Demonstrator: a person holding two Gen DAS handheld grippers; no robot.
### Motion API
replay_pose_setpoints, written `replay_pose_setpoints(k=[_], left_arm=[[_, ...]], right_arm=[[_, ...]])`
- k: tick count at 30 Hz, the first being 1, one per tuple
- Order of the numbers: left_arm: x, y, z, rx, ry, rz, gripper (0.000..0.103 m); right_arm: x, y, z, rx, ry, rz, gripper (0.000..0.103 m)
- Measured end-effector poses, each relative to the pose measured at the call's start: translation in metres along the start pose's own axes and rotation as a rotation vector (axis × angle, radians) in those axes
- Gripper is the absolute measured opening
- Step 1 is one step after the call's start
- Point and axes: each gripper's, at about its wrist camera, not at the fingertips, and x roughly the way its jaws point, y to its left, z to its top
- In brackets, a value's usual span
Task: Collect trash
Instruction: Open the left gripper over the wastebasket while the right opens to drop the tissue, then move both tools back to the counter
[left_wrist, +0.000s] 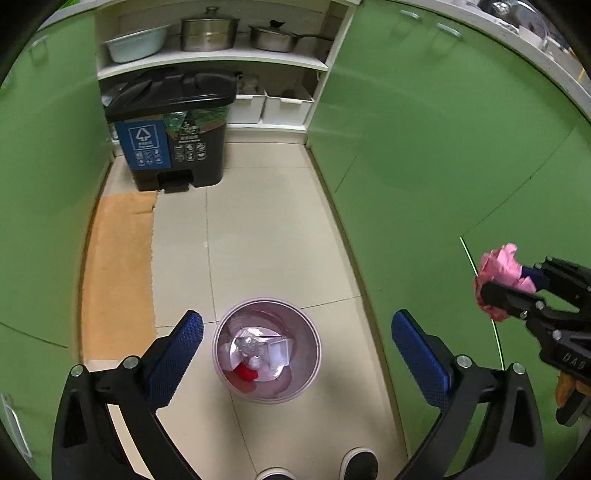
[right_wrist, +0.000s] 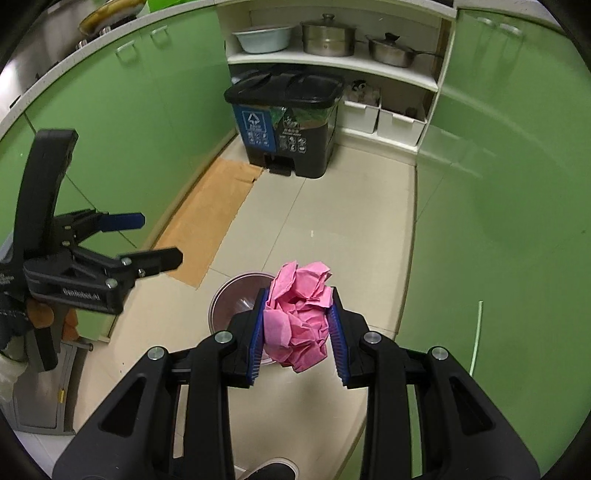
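A small round pink waste bin (left_wrist: 266, 350) stands on the tiled floor, holding foil, white scraps and a red piece. My left gripper (left_wrist: 295, 354) is open and empty, held high above the bin. My right gripper (right_wrist: 297, 325) is shut on a crumpled pink paper ball (right_wrist: 299, 314) and holds it in the air above the near rim of the bin (right_wrist: 236, 295). In the left wrist view the right gripper (left_wrist: 495, 284) and the pink ball (left_wrist: 496, 280) show at the right edge. In the right wrist view the left gripper (right_wrist: 159, 240) shows at the left.
A black pedal bin (left_wrist: 170, 129) with a blue label stands at the far end under white shelves (left_wrist: 214, 55) with pots. Green cabinets (left_wrist: 424, 166) line both sides. Brown cardboard (left_wrist: 118, 266) lies along the left floor. My shoes (left_wrist: 358, 465) are at the bottom.
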Motion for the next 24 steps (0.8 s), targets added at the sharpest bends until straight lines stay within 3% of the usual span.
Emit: replay_pose_setpoints(k=[14, 16, 18, 19, 24], left_arm=[[-0.071, 0.056, -0.011, -0.113, -0.054, 0.068, 0.098], [-0.072, 0.063, -0.014, -0.124, -0.061, 0.077, 0.098], [-0.074, 0.068, -0.018, -0.136, -0.071, 0.086, 0.098], [-0.074, 0.071, -0.02, -0.14, -0.076, 0.091, 0.098], [-0.074, 0.071, -0.021, -0.138, -0.082, 0.097, 0.098]], right_arm=[[0.049, 0.067, 0.033, -0.108, 0.077, 0.144, 0.033], [0.056, 0.073, 0.035, -0.119, 0.076, 0.144, 0.042], [0.066, 0.075, 0.036, -0.119, 0.075, 0.144, 0.088], [0.071, 0.075, 0.036, -0.119, 0.068, 0.138, 0.094], [0.074, 0.068, 0.035, -0.094, 0.064, 0.116, 0.1]])
